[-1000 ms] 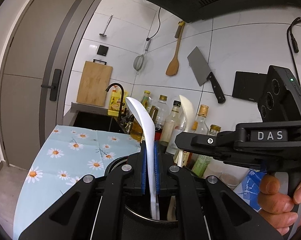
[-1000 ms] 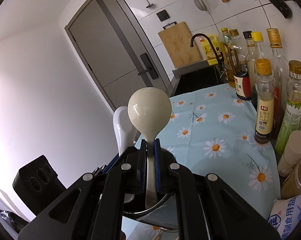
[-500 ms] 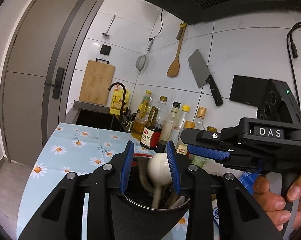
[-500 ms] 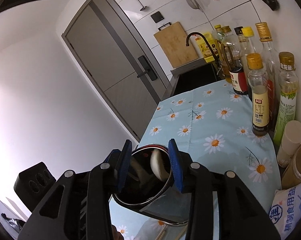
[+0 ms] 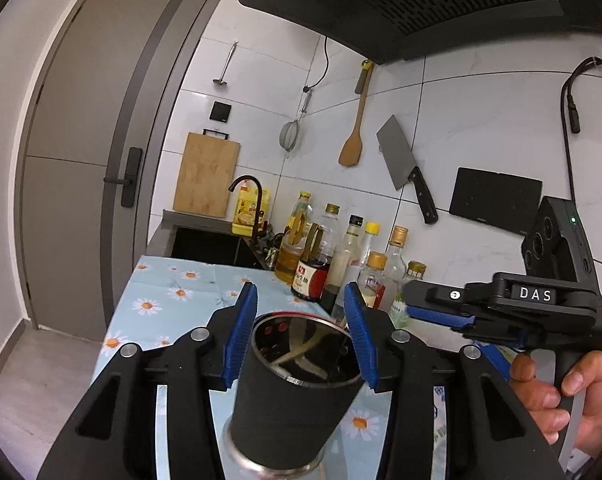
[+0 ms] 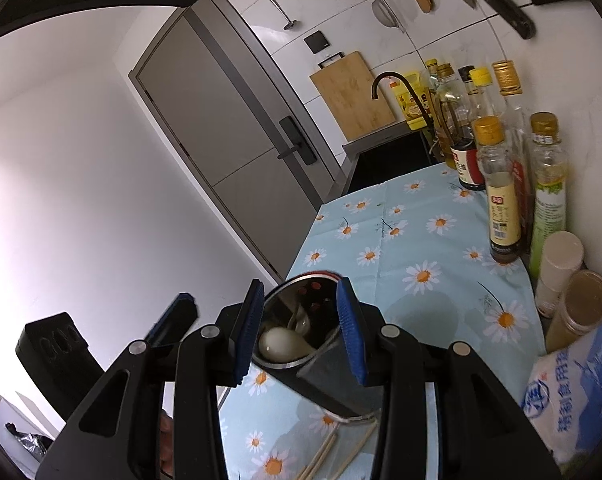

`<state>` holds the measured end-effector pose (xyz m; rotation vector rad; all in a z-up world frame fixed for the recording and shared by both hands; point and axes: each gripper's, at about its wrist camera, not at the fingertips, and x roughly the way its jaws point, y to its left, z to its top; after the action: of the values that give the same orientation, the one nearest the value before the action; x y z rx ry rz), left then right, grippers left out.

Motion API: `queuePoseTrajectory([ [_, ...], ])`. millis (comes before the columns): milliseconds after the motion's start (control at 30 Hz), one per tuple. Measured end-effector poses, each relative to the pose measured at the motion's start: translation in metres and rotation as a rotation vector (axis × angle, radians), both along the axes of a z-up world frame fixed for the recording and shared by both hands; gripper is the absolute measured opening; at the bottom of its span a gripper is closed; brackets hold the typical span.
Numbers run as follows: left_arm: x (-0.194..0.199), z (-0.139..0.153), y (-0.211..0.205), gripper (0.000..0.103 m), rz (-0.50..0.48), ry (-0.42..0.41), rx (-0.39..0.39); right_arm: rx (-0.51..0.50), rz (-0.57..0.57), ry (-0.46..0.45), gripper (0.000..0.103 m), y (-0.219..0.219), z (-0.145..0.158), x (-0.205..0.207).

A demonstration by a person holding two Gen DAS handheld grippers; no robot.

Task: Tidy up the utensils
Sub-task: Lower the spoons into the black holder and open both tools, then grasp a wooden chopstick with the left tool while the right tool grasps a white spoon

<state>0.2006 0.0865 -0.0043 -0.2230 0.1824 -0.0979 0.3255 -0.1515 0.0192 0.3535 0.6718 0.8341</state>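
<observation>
Spoons point(image 6: 283, 340) in holder point(image 5: 297, 392) — handles down, leaning, bowls up

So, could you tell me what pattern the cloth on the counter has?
Light blue tablecloth printed with white daisies with orange centres; clearest in the right wrist view.
</observation>
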Motion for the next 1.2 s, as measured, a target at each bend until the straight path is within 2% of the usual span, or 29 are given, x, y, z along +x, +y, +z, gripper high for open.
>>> queuePoseTrajectory([
  [167, -0.020, 0.005, 0.006, 0.043, -0.055, 0.113, 0.014, -0.015, 0.009, 0.033, 0.039, -0.014, 0.001, -0.020],
  [367, -0.040, -0.010, 0.008, 0.043, -0.148, 0.258, -0.004, -0.058, 0.034, 0.102, 0.039, -0.021, -0.014, -0.049],
  [467, -0.049, -0.023, 0.007, 0.043, -0.177, 0.330, -0.013, -0.077, 0.042, 0.148, 0.039, -0.025, -0.027, -0.064],
  [600, -0.056, -0.050, 0.007, 0.043, -0.245, 0.464, -0.056, -0.097, 0.044, 0.205, 0.039, -0.027, -0.047, -0.083],
  [767, -0.061, -0.081, 0.006, 0.043, -0.269, 0.593, -0.084, -0.110, 0.039, 0.291, 0.039, -0.031, -0.072, -0.102],
  [933, -0.052, -0.114, -0.004, 0.041, -0.274, 0.825, -0.123, -0.125, 0.037, 0.358, 0.039, -0.036, -0.092, -0.116],
  [1067, -0.048, -0.127, -0.020, 0.041, -0.278, 0.926, -0.068, -0.122, 0.030, 0.414, 0.039, -0.041, -0.105, -0.124],
  [1133, -0.047, -0.132, -0.022, 0.035, -0.279, 0.962, -0.060, -0.121, 0.024, 0.434, 0.039, -0.044, -0.110, -0.127],
  [1200, -0.043, -0.135, -0.023, 0.035, -0.281, 0.991, -0.043, -0.123, 0.022, 0.443, 0.039, -0.045, -0.115, -0.130],
])
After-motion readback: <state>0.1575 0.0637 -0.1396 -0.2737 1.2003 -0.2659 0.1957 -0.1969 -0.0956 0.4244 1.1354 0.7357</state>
